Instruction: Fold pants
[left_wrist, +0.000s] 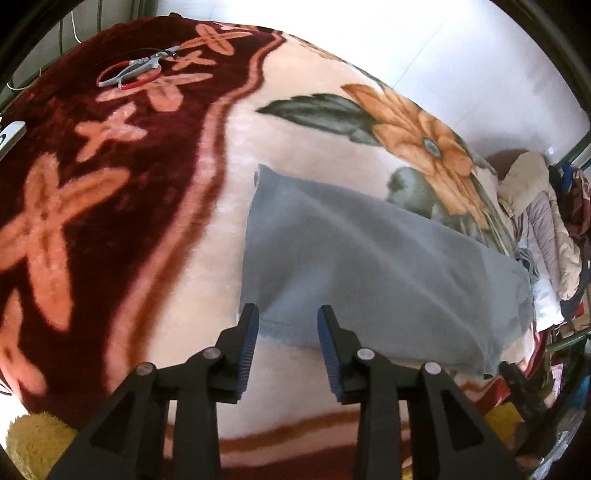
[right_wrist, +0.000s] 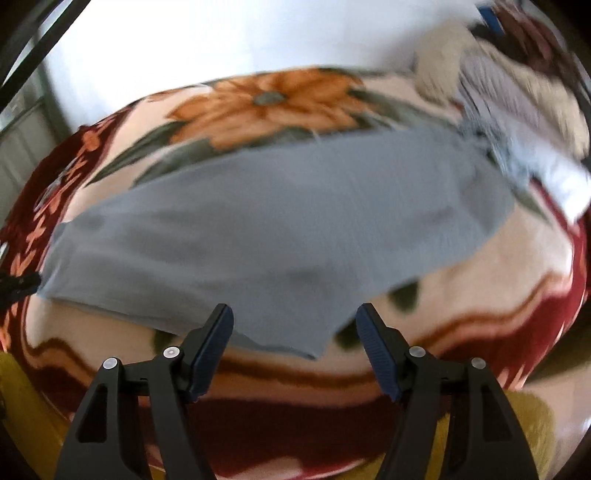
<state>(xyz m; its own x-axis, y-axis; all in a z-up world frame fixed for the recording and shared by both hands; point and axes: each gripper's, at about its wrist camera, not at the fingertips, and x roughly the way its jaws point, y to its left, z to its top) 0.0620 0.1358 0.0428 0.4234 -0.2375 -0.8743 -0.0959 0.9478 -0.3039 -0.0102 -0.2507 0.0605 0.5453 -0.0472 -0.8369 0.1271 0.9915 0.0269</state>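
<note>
Grey pants lie flat on a flowered blanket, folded lengthwise into one long band. My left gripper is open, its jaws hovering over the near left corner of the pants with nothing held. In the right wrist view the pants run from left to upper right, and a pointed corner hangs toward me. My right gripper is wide open just above that corner, empty. The right view is blurred by motion.
Grey scissors with a red loop lie on the dark red blanket border at the far left. A heap of clothes is piled at the right end of the bed, also in the right wrist view. A yellow fuzzy cloth is at the near edge.
</note>
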